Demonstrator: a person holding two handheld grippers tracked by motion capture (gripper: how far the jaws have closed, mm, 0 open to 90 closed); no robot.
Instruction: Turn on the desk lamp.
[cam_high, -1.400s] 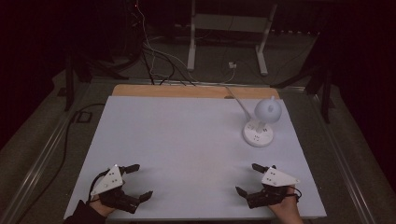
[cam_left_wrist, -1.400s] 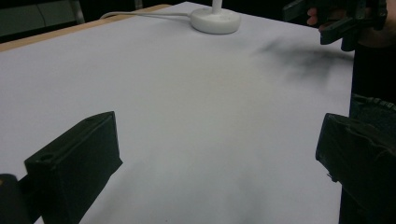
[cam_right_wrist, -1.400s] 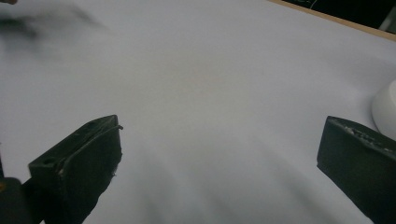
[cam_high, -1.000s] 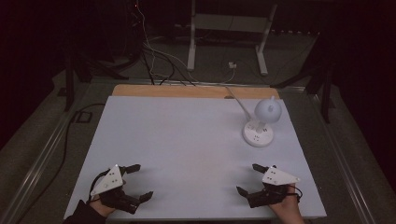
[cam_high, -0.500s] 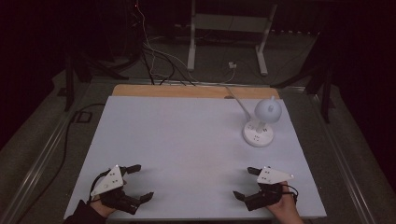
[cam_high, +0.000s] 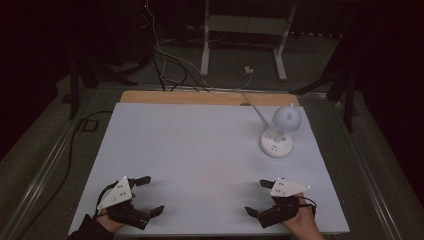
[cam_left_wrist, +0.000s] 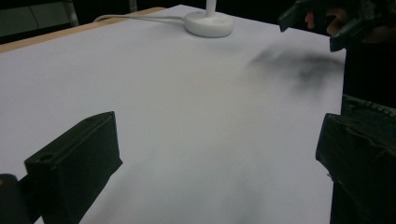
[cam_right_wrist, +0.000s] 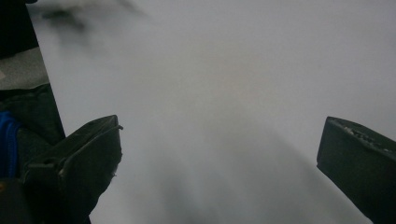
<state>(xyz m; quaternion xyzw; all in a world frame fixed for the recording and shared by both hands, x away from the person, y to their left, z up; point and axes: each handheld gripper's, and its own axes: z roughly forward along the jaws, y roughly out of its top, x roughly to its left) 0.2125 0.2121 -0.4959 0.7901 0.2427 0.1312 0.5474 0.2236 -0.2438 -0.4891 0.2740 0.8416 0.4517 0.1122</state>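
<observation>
On the white table (cam_high: 200, 150), the desk lamp (cam_high: 280, 132) stood at the far right, well apart from the left gripper (cam_high: 150, 196) and right gripper (cam_high: 256, 197), both near the front edge, jaws spread wide, holding nothing.

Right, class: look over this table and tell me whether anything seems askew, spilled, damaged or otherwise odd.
Nothing stands out. The small white desk lamp stands upright at the far right of the white table top. The left tool and the right tool hover open near the front edge, holding nothing.
</observation>
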